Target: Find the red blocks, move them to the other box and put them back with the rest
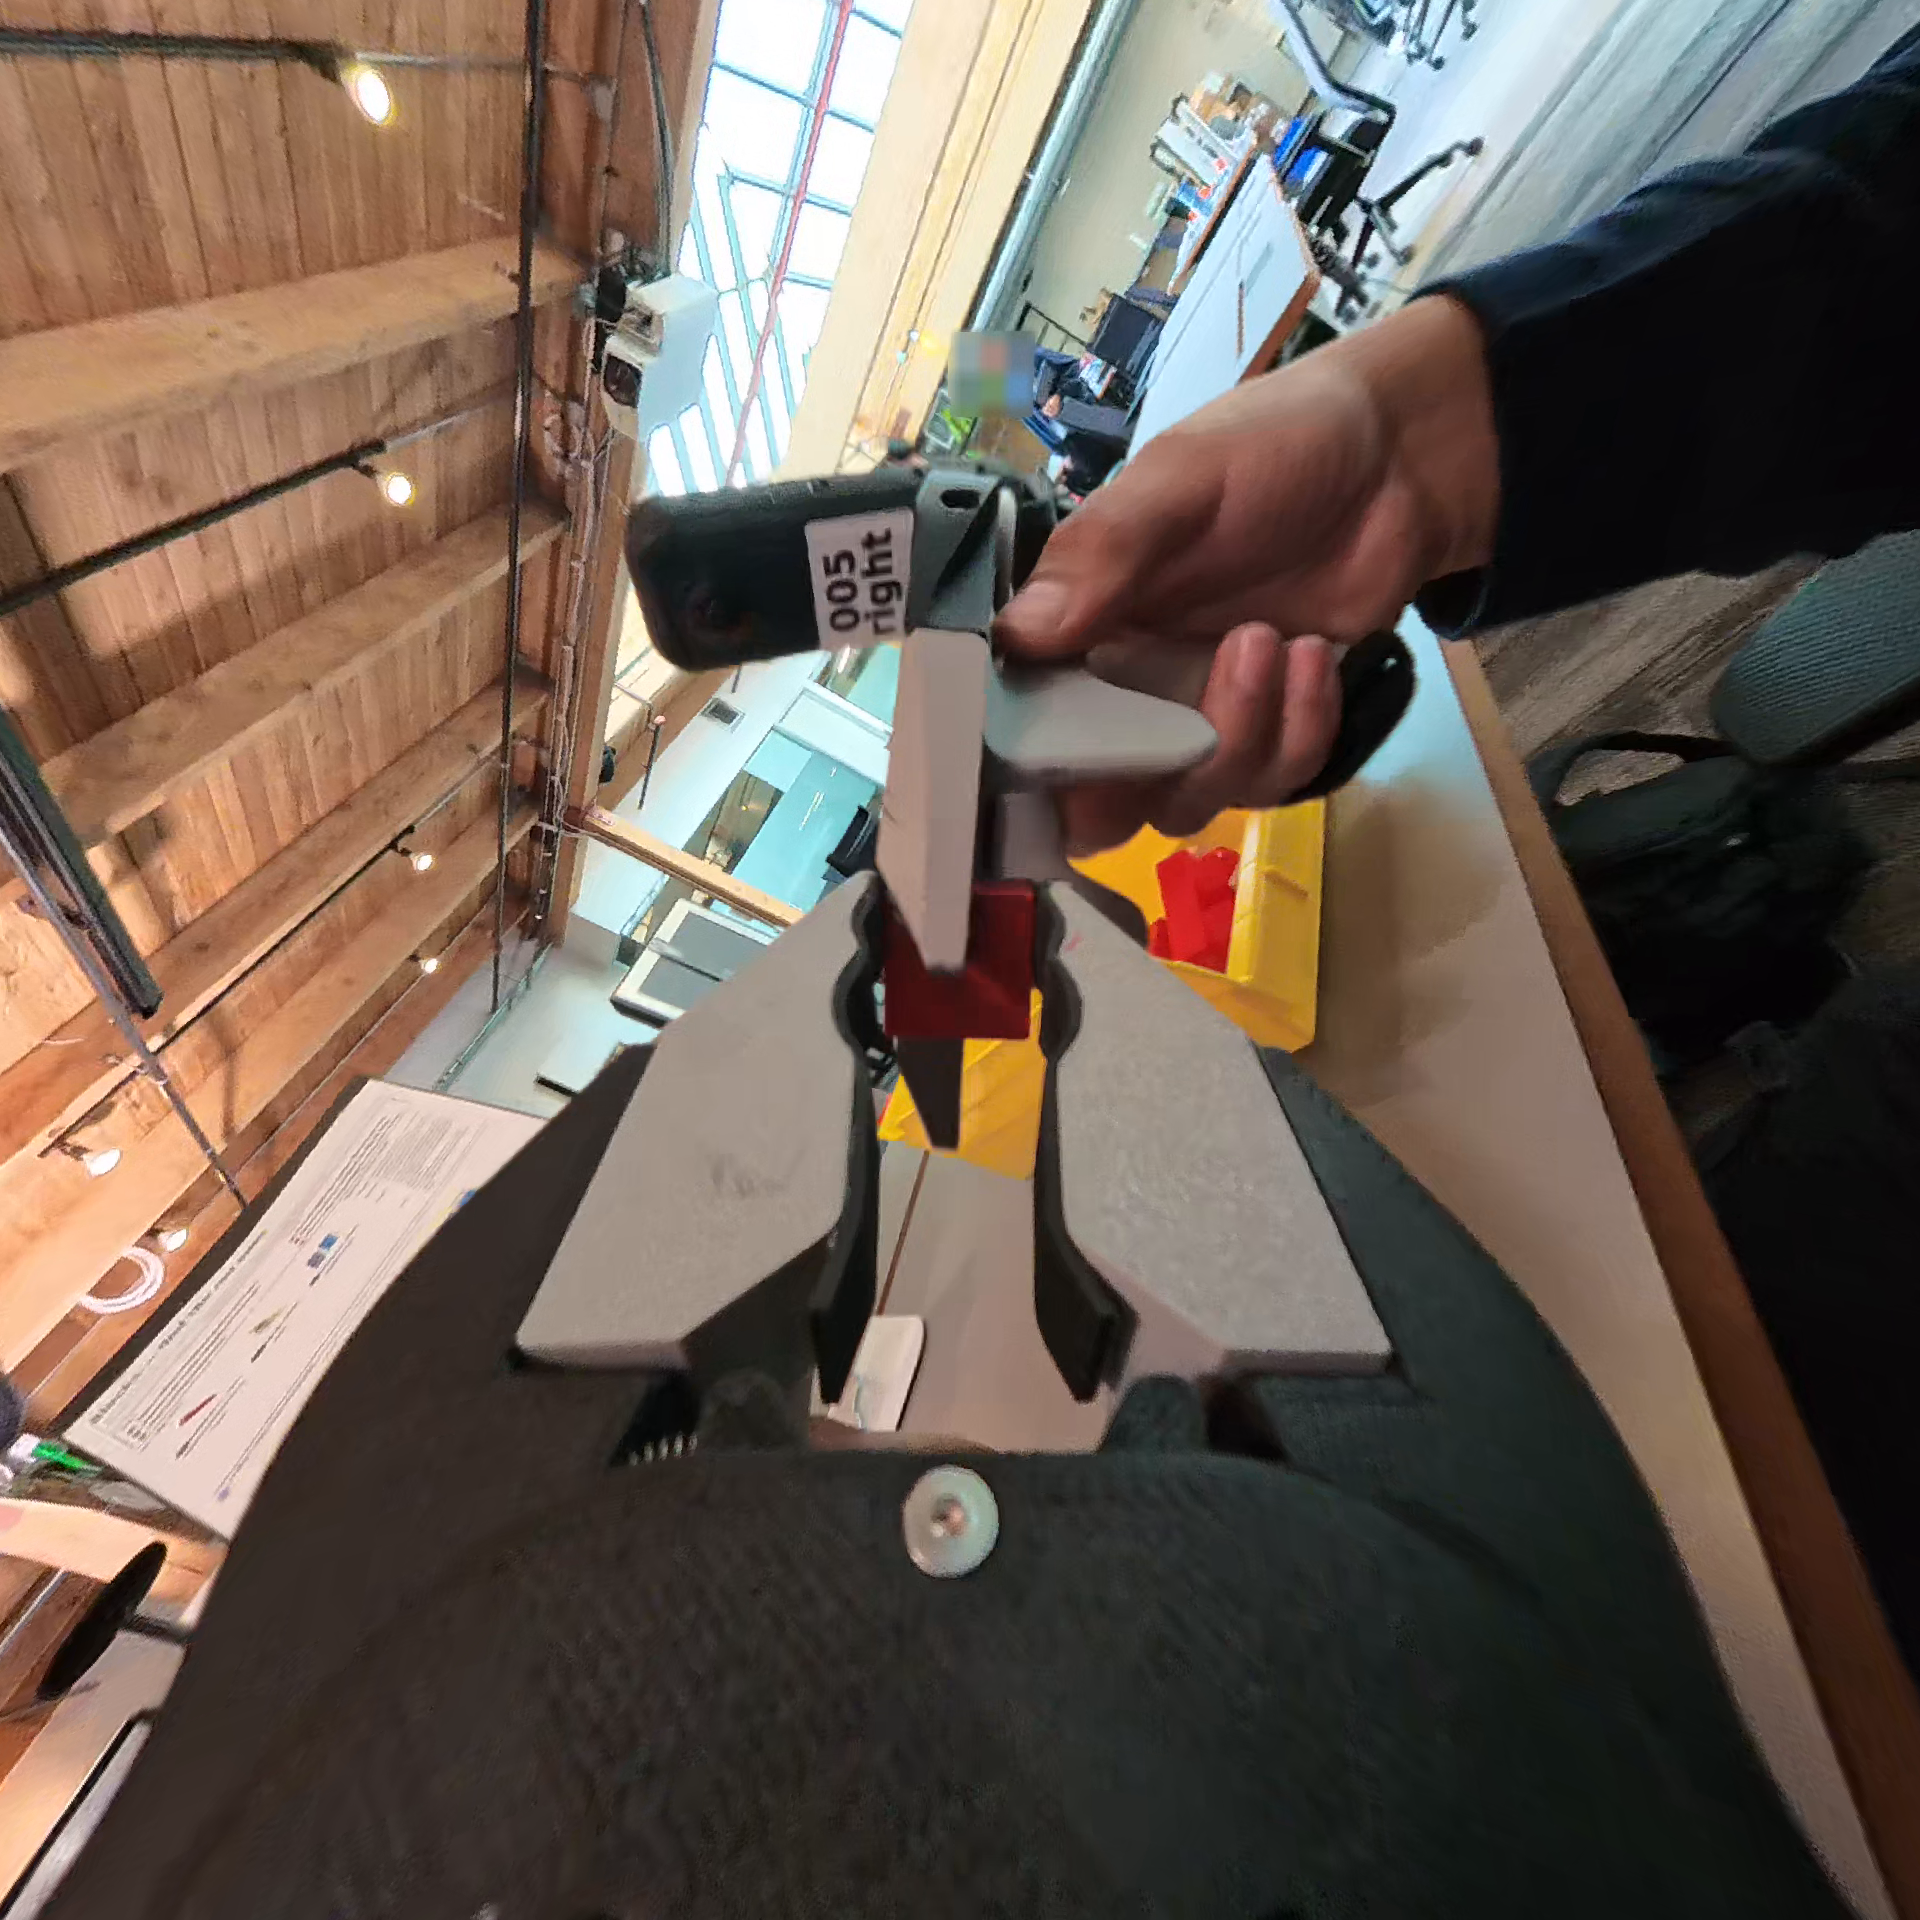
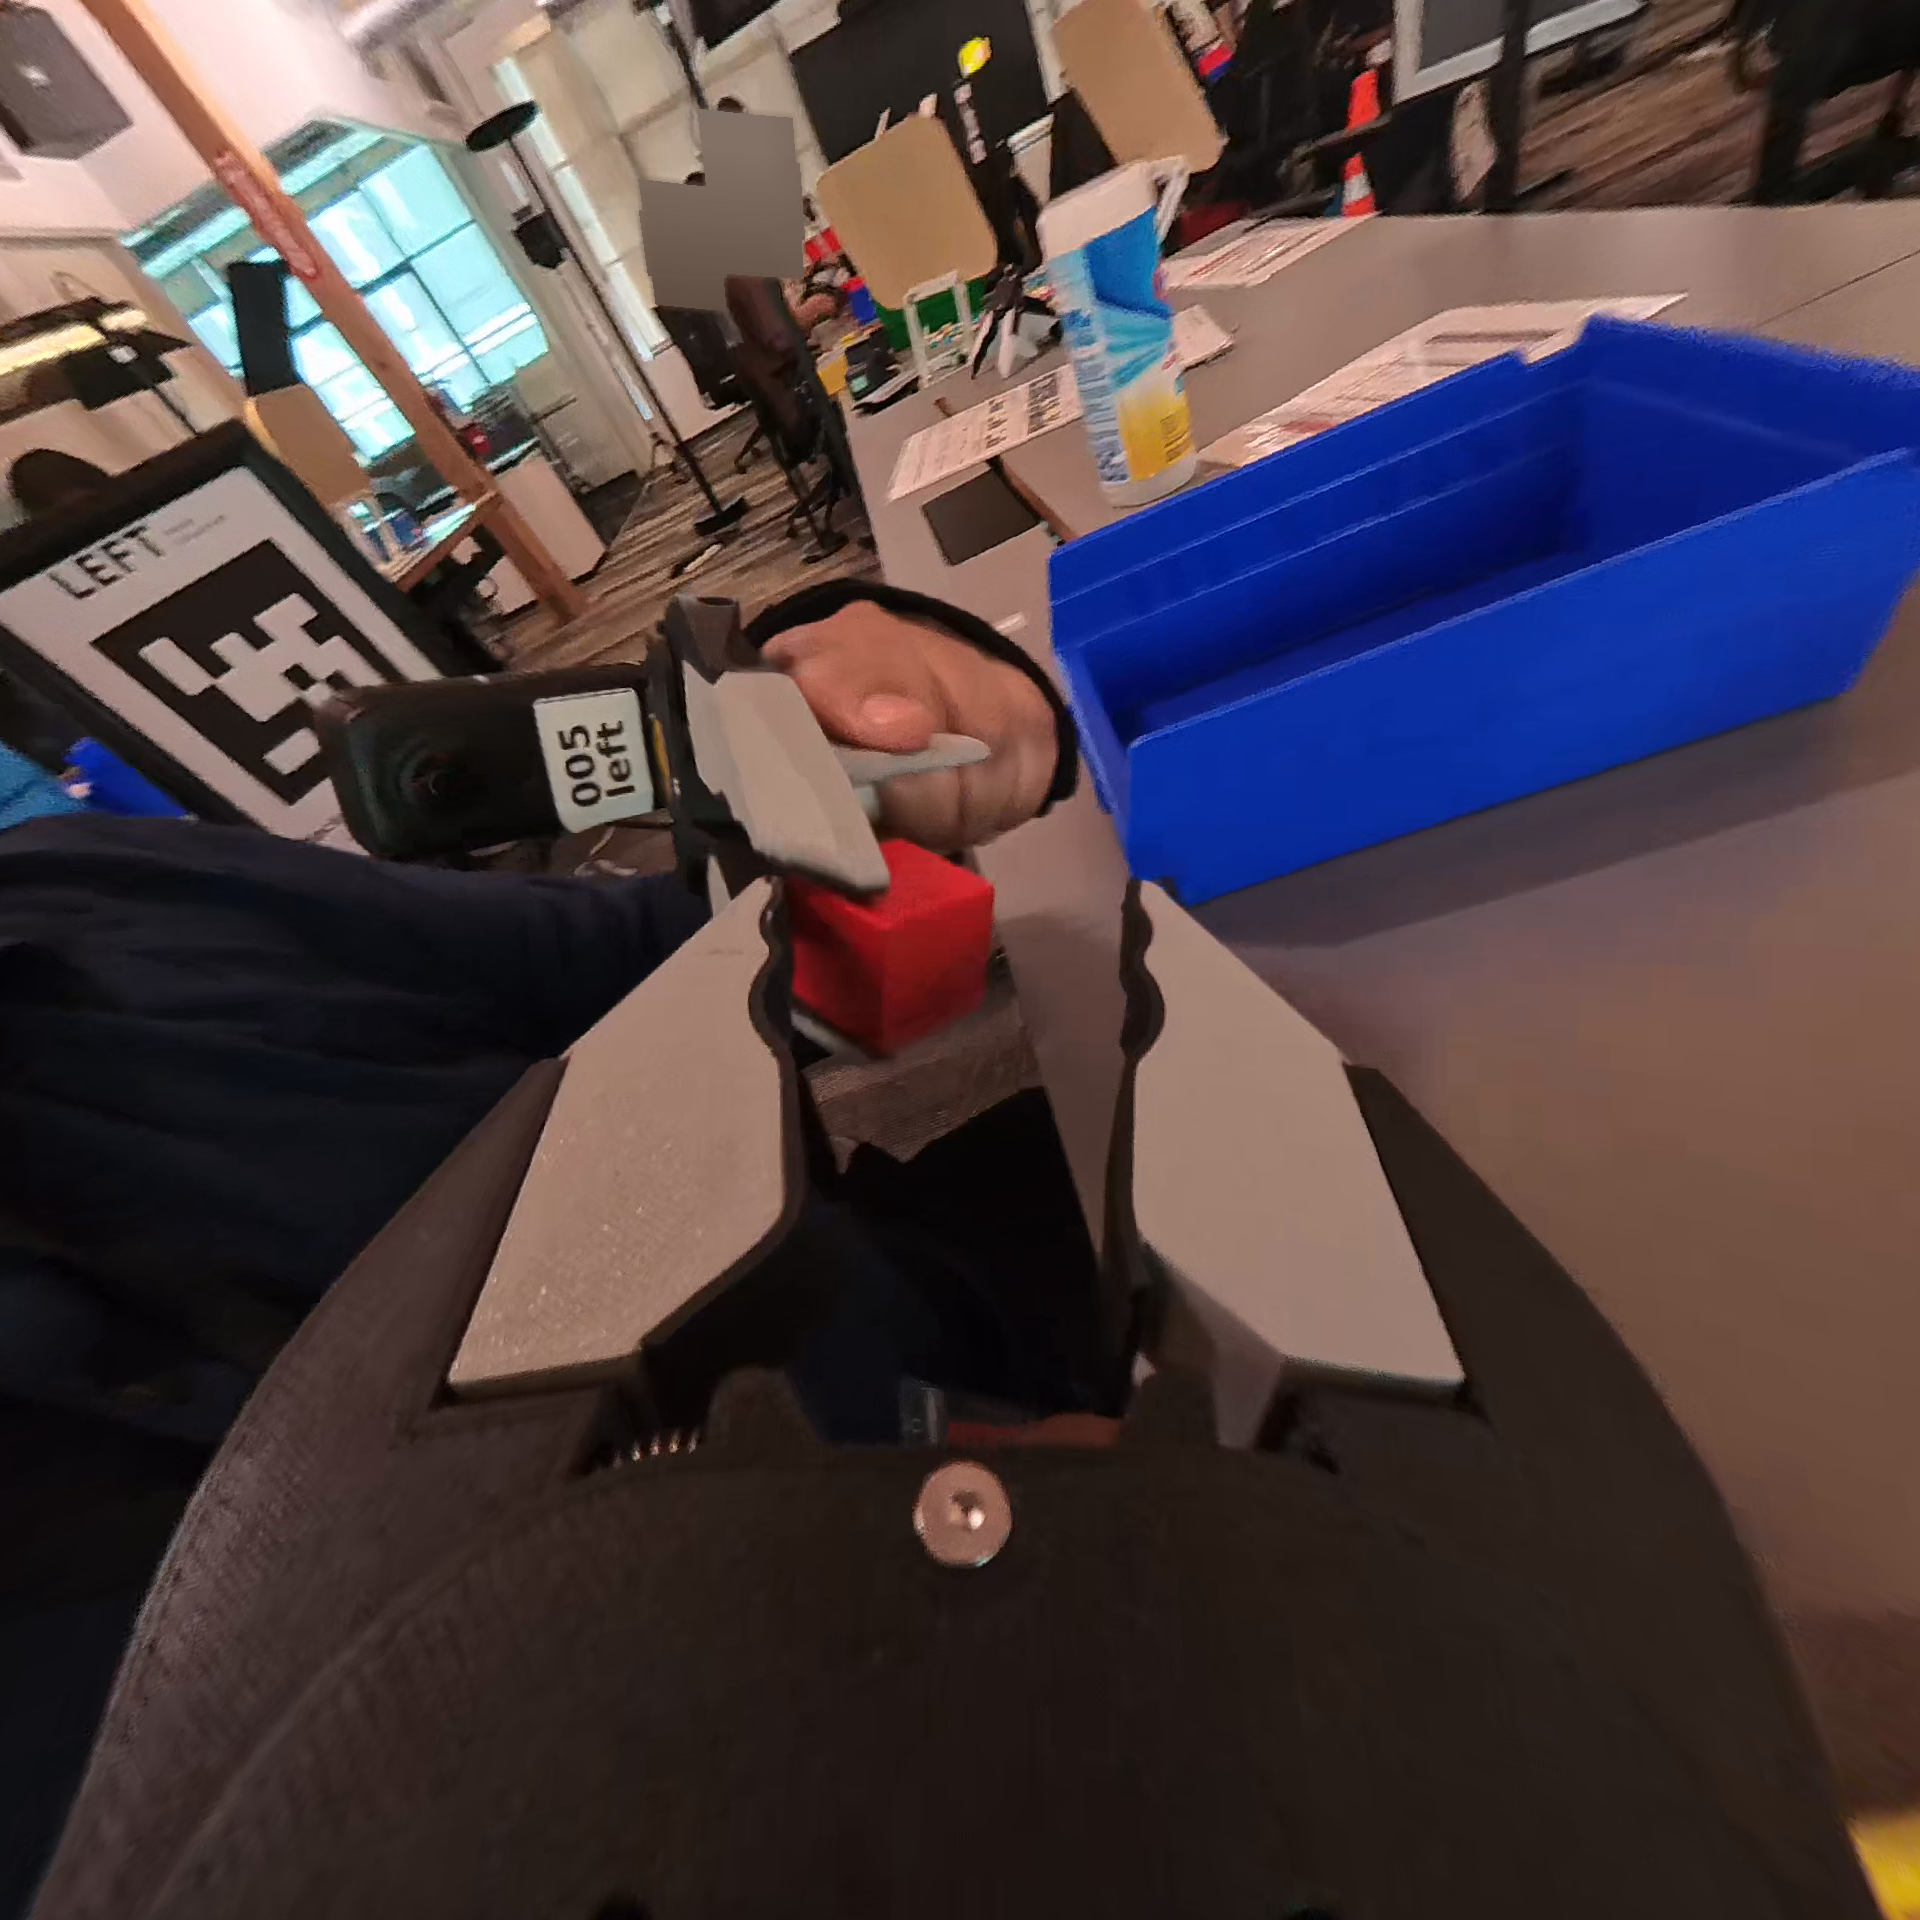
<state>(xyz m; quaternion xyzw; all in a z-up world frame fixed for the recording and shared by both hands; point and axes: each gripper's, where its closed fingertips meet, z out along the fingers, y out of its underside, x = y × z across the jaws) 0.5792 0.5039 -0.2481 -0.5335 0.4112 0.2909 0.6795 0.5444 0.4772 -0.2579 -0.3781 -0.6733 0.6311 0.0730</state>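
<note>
In the left wrist view my left gripper [image 1: 961,935] is shut on a dark red block [image 1: 987,987], with both pads against its sides, in the air above the table. My right gripper's fingers [image 1: 930,810] reach down over that block from above. In the right wrist view my right gripper [image 2: 951,914] is open wide. The red block [image 2: 894,945] stands between its pads, close to the left pad and well clear of the right one. The left gripper's fingers [image 2: 790,800] clamp the block above and below. A yellow bin [image 1: 1283,935] holds several red blocks [image 1: 1195,904].
A blue bin [image 2: 1455,644] stands on the grey table [image 2: 1558,987] to the right, with no blocks showing in the part of its inside that I see. A wipes canister [image 2: 1122,343] and papers [image 2: 987,431] lie behind it. The table's wooden edge [image 1: 1621,1018] and a black chair [image 1: 1714,883] are at the right.
</note>
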